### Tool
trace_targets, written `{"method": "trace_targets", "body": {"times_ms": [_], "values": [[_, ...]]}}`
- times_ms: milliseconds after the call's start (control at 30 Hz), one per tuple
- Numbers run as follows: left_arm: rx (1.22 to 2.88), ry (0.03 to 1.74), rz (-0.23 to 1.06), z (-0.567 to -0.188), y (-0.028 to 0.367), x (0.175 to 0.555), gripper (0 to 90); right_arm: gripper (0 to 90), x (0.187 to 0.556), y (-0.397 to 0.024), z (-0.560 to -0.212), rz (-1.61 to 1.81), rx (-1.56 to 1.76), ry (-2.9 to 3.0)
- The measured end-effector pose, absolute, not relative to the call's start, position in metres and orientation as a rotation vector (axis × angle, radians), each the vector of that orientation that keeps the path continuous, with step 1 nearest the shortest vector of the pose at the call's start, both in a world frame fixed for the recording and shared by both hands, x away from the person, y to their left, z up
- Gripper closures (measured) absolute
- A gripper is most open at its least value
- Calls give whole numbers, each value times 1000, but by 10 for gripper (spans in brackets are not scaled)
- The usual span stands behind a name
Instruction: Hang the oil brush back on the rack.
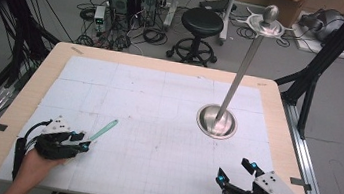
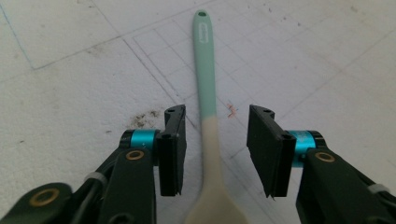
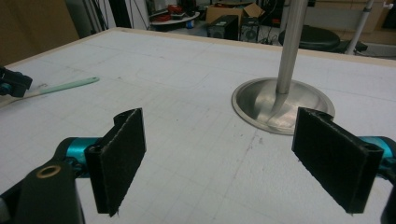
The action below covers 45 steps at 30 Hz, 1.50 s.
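Left gripper (image 2: 215,149): two black jaws with flat dark pads, turquoise collars, brass rivets on black links; jaws spread apart, gap on either side of utensil. Slim silicone spatula (image 2: 208,112) lying flat on white gridded table mat (image 2: 74,70), running near to far between jaws; far handle part mint green with small hole at tip, near part cream, widening at bottom edge. Neither pad touching it. Dark smudge on mat by left jaw, small reddish mark near right jaw.

Even, bright light; soft focus, faint shadows
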<state>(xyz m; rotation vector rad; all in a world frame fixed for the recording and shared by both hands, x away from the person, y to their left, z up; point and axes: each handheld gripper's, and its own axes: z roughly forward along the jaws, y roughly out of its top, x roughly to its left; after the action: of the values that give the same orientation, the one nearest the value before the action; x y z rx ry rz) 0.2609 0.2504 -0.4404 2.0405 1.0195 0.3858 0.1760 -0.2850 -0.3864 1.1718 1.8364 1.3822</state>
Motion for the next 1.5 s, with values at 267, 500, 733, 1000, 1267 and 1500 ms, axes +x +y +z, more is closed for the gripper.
{"method": "trace_targets", "body": {"times_ms": [267,500,733,1000,1267,1500], "values": [[2098,1015,409,-442,245,263,712,164,176,-285,-386,1380,1185,1835],[2137,1007,431,-440,242,264,808,164,176,-285,-387,1381,1182,1835],[2129,1015,430,-440,242,264,818,164,177,-284,-387,1384,1181,1844],[2069,1031,405,-437,246,263,823,226,178,-284,-388,1434,1205,1866],[2019,1019,403,-433,248,261,824,213,178,-284,-388,1432,1207,1859],[1922,1007,388,-425,252,255,824,210,178,-282,-388,1447,1203,1859]]}}
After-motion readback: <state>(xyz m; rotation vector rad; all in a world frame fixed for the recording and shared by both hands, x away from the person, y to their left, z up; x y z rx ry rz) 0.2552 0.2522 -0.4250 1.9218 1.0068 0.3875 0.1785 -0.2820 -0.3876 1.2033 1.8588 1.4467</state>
